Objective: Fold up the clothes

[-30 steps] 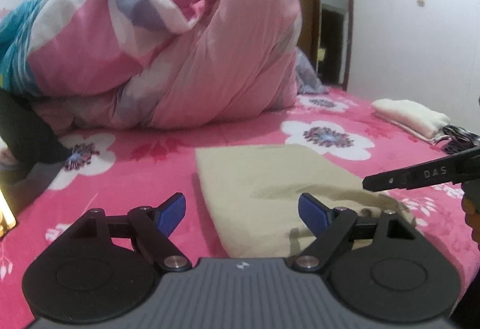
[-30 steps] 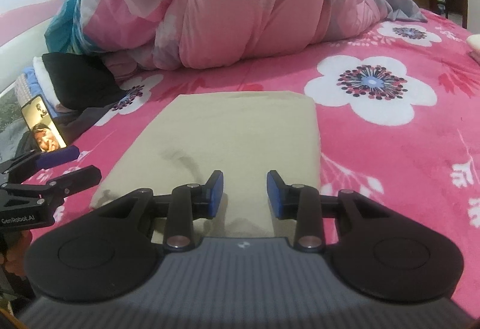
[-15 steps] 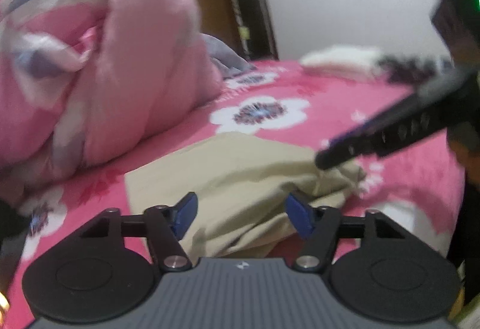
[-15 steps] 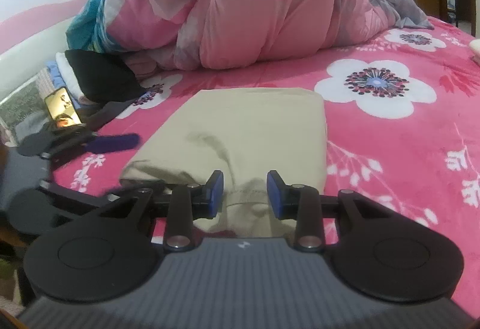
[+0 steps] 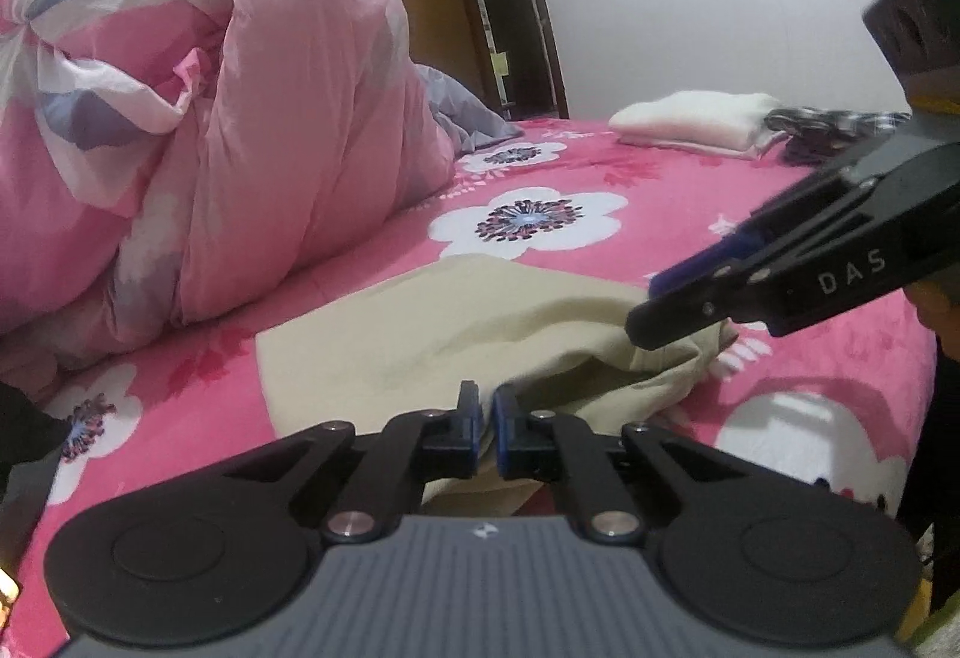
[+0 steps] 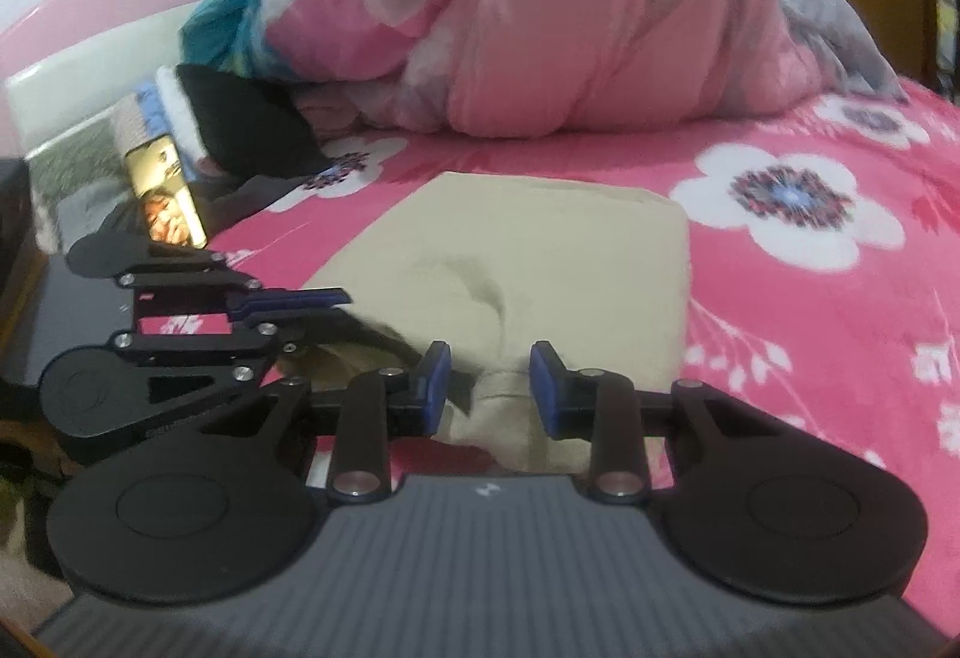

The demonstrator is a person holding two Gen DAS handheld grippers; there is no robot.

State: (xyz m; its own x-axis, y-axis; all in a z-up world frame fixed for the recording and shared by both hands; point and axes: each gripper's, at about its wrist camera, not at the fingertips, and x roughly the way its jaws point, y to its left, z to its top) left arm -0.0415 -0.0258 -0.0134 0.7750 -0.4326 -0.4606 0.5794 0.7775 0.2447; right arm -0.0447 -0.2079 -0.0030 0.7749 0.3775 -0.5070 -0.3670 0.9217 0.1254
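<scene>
- Two handheld grippers work the near edge of a beige garment (image 5: pixel 432 334), which lies partly folded on a pink flowered bed (image 5: pixel 810 394), in the lower middle of both views.
- At the bottom centre of the left wrist view, the left gripper (image 5: pixel 486 412) has its jaws clenched on a pinch of that near hem; the same tool shows at the left of the right wrist view, blue pads pressed together at the cloth's corner.
- The right gripper (image 6: pixel 489 385) holds a bunched ridge of the same hem between its jaws, which stand partly apart around the thick fold; seen from the left wrist view, it enters from the right edge with its tips at the raised corner.
- Gripping both near corners suggests the aim: to lift this edge as one and carry it over the flat far half, toward the heaped pink quilt (image 5: pixel 270 117) in the upper left.
- A second earlier, the left jaws stood wide open over flat cloth; they have since snapped shut on it.
- The hem, flat then, is now puckered and raised off the bed at both corners.
- The right jaws have kept nearly the same gap throughout.
- A folded white garment (image 5: pixel 696 120) rests well apart, at the upper right of the left wrist view.
</scene>
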